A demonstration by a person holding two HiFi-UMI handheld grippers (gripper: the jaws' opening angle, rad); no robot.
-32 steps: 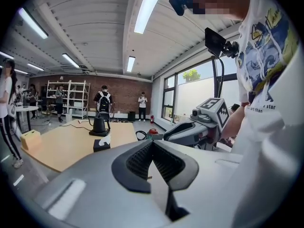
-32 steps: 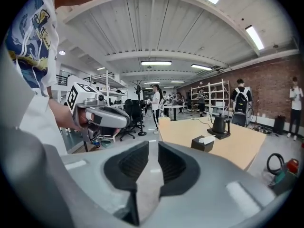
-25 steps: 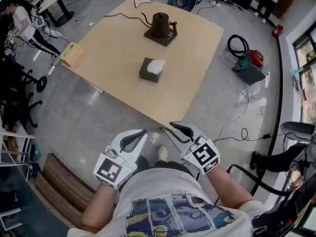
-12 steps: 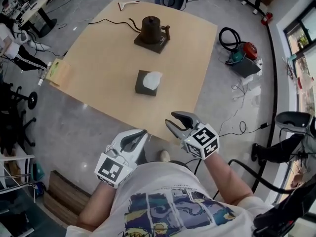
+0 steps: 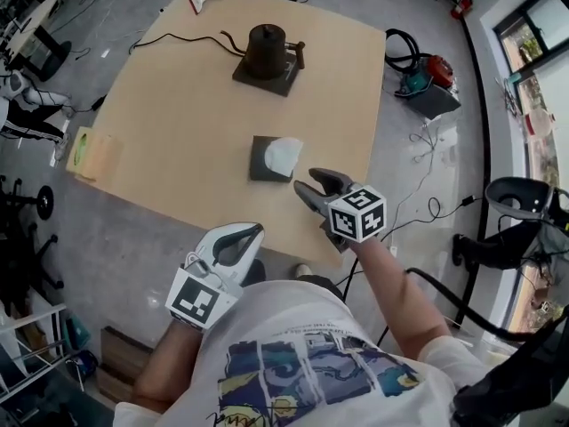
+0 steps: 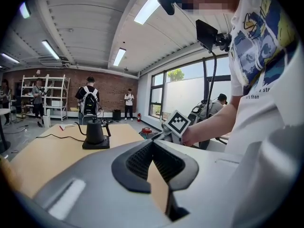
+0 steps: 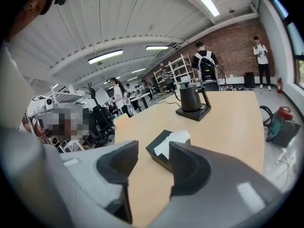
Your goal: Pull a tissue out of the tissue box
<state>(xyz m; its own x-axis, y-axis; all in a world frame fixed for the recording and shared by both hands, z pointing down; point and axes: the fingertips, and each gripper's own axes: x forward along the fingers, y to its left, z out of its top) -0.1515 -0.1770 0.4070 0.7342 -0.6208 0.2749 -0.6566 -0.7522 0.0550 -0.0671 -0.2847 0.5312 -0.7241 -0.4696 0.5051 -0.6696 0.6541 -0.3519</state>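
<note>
A dark tissue box (image 5: 265, 160) lies on the wooden table (image 5: 178, 123), with a white tissue (image 5: 286, 154) sticking out of its top. My right gripper (image 5: 313, 181) hovers over the table just right of and near the box. Its jaws have just been opening and stand open, with nothing between them. In the right gripper view the box (image 7: 153, 151) and tissue (image 7: 176, 137) show beyond the gap of that gripper (image 7: 154, 143). My left gripper (image 5: 252, 231) hangs short of the table's near edge, its pads (image 6: 152, 145) meeting at the tips.
A black kettle (image 5: 265, 50) on a dark base stands at the table's far side, its cable trailing left. A white object (image 5: 209, 0) lies at the far corner. On the floor to the right are a red machine (image 5: 427, 74) and cables. Several people stand in the background.
Both grippers have moved forward toward the table. The right one went from in front of the table to over it beside the tissue box, and its jaws have spread wider.
</note>
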